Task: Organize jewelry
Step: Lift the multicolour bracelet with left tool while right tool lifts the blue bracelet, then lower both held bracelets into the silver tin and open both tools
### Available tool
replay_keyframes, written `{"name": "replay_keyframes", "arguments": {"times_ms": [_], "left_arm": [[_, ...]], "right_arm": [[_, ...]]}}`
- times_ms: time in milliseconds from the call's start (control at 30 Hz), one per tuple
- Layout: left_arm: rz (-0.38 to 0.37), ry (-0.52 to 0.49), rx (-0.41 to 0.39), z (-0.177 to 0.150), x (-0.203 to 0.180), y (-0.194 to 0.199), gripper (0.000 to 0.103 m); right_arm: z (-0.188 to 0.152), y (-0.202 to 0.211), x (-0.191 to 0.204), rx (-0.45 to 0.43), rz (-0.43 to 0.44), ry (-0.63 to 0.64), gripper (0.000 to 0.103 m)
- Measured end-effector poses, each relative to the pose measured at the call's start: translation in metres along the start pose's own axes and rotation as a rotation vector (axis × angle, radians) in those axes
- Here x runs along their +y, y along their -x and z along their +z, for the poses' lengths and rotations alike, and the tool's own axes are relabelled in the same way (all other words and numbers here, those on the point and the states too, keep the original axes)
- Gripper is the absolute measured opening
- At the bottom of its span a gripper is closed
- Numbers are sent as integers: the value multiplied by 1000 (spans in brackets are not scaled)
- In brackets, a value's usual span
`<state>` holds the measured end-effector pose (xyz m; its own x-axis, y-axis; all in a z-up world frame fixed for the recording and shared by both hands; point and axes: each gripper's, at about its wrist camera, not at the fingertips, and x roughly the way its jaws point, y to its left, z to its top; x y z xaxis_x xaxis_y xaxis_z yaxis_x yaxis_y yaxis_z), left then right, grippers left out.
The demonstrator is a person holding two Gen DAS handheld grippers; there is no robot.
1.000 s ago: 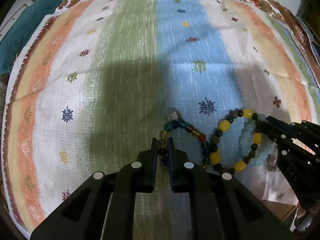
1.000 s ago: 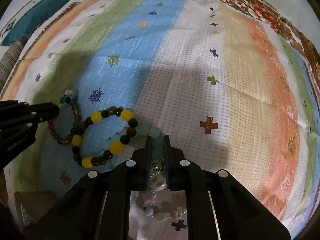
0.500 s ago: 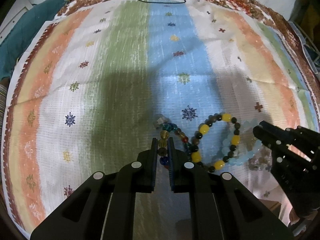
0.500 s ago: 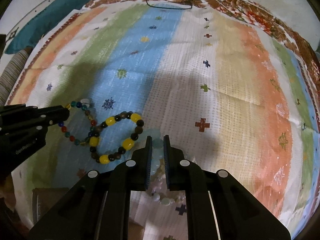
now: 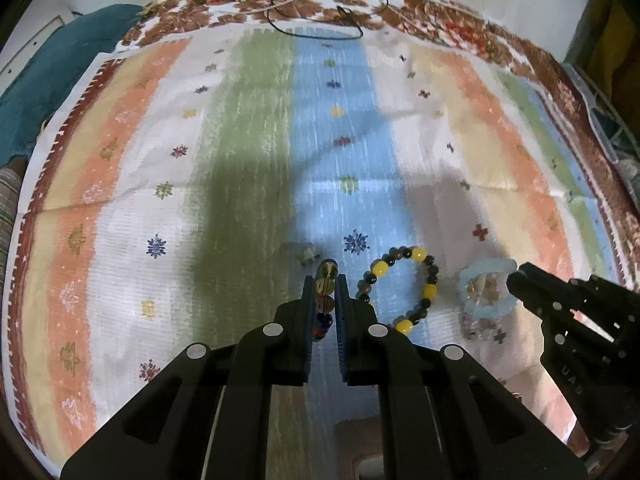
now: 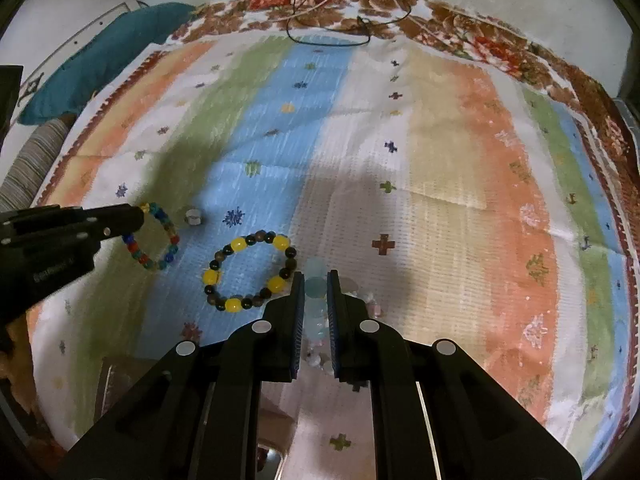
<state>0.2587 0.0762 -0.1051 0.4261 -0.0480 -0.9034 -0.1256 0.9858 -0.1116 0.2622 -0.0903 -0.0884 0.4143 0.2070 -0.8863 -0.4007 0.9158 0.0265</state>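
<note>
My left gripper (image 5: 325, 280) is shut on a multicoloured bead bracelet (image 5: 326, 296), which hangs lifted off the striped cloth; it also shows in the right wrist view (image 6: 158, 240). My right gripper (image 6: 316, 276) is shut on a pale blue bead bracelet (image 6: 316, 286), lifted too, with a clear pinkish bracelet (image 5: 480, 322) dangling under it. A yellow-and-dark bead bracelet (image 5: 400, 290) lies flat on the blue stripe between the two grippers; it also shows in the right wrist view (image 6: 248, 272). A small silver bead (image 6: 193, 216) lies on the cloth by the multicoloured bracelet.
The striped cloth (image 5: 248, 152) covers the table. A black cord (image 6: 328, 40) lies at the far edge. A teal cushion (image 6: 104, 56) sits far left. A brown box corner (image 5: 360, 448) shows at the near edge.
Both grippers have risen and pulled apart, lifting their bracelets off the cloth. The yellow-and-dark bracelet now lies alone, free of the other two.
</note>
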Motion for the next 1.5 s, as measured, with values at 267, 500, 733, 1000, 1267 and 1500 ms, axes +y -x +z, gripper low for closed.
{"name": "replay_keyframes", "arguments": {"times_ms": [267, 500, 733, 1000, 1267, 1500], "left_arm": [[-14, 21, -32, -3, 5, 23, 9], [-26, 23, -76, -8, 1, 47, 9], [-39, -4, -101, -19, -8, 66, 9], [-75, -24, -148, -31, -19, 92, 9], [-106, -55, -175, -50, -32, 111, 9], [-129, -76, -197, -64, -37, 127, 9]], "right_arm": [[-5, 24, -7, -36, -5, -30, 12], [-14, 39, -11, -61, -16, -49, 12], [-21, 56, -7, -99, -27, -46, 12], [-30, 80, -3, -158, -21, -46, 12], [-43, 104, 3, -209, 3, -41, 12], [-56, 117, 11, -225, 25, -24, 12]]}}
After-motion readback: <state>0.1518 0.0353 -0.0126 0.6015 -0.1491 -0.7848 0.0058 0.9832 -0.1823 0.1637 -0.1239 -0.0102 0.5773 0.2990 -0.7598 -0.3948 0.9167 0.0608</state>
